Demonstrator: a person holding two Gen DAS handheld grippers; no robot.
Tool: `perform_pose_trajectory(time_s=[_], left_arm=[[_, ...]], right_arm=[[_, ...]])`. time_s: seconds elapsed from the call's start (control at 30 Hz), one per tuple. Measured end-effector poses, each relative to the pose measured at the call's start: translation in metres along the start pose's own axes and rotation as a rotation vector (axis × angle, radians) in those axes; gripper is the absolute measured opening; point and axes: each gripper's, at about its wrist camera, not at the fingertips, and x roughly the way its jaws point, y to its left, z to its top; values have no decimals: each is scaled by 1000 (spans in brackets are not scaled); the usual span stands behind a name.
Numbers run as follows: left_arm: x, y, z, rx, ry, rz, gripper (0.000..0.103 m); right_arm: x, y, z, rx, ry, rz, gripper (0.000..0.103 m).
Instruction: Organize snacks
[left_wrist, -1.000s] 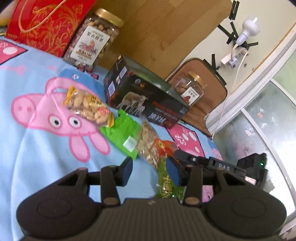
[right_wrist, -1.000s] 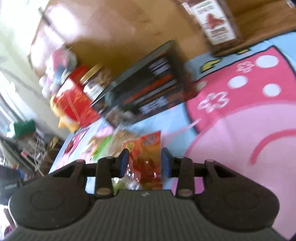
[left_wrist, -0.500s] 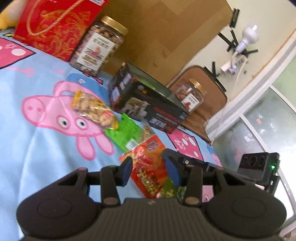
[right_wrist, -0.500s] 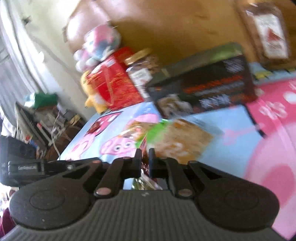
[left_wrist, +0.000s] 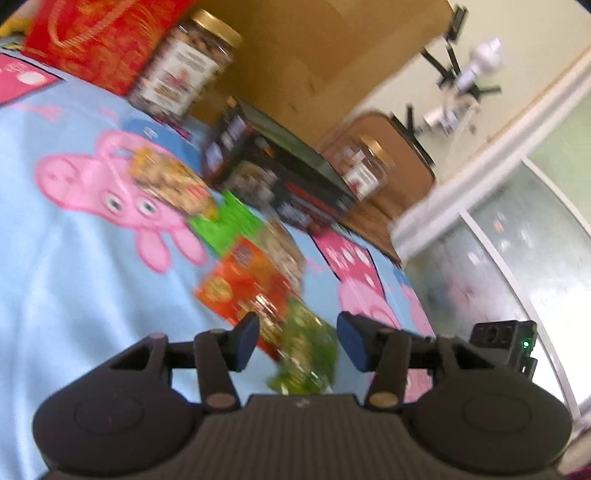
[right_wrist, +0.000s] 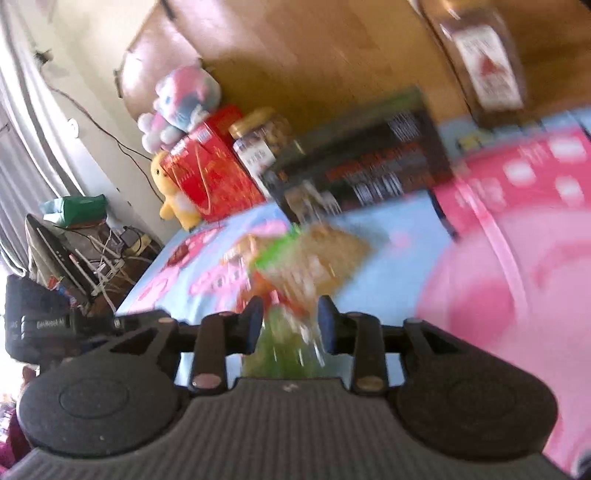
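Snack packets lie in a row on a blue pig-print cloth (left_wrist: 74, 266): a clear packet of nuts (left_wrist: 170, 181), a bright green packet (left_wrist: 225, 221), a tan packet (left_wrist: 284, 247), an orange-red packet (left_wrist: 243, 284) and a dark green packet (left_wrist: 306, 350). My left gripper (left_wrist: 297, 341) is open and empty, hovering over the dark green packet. My right gripper (right_wrist: 290, 321) is open over the same blurred pile, with the dark green packet (right_wrist: 284, 350) under its fingers and the orange-red packet (right_wrist: 266, 291) just ahead.
A black carton (left_wrist: 280, 177) stands behind the packets, with a nut jar (left_wrist: 181, 70) and a red gift box (left_wrist: 92, 33) to its left and a smaller jar (left_wrist: 365, 170) to its right. Plush toys (right_wrist: 181, 107) and a cluttered side table (right_wrist: 74, 251) are beyond the cloth's edge.
The right gripper, shut on the orange-red packet half a second ago, has opened and the packet lies on the cloth beside the others. The left gripper has stayed open and shifted slightly.
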Motion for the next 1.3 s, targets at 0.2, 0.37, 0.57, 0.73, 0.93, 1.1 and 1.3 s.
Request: perform_pose_trajectory(time_s=[0.2,0.37,0.57,0.73,0.93,1.1,1.3], left_arm=[[33,-12,-12,25,79,-3,48],[48,-9,-20,-19,114,-59,49],[34,-12,-13,-38,91,-67,35],[32,-36,35,47,21,-59,34],[76,-59,134,149,-76,-31,39],[140,-53,192,148,-40,47,42],[90,-33,163,125,-114,47,43]], right_arm=[[-10,-9,-27,76,42,4,36],[3,-8,-32,124,65,95,37],[2,5,-31,65,60,122,24],[6,17,7,39,15,201,19],[32,16,95,-32,-108,173,18],[69,-9,154,-85,-175,23,27],[55,-32,146,-100,-274,-156,39]])
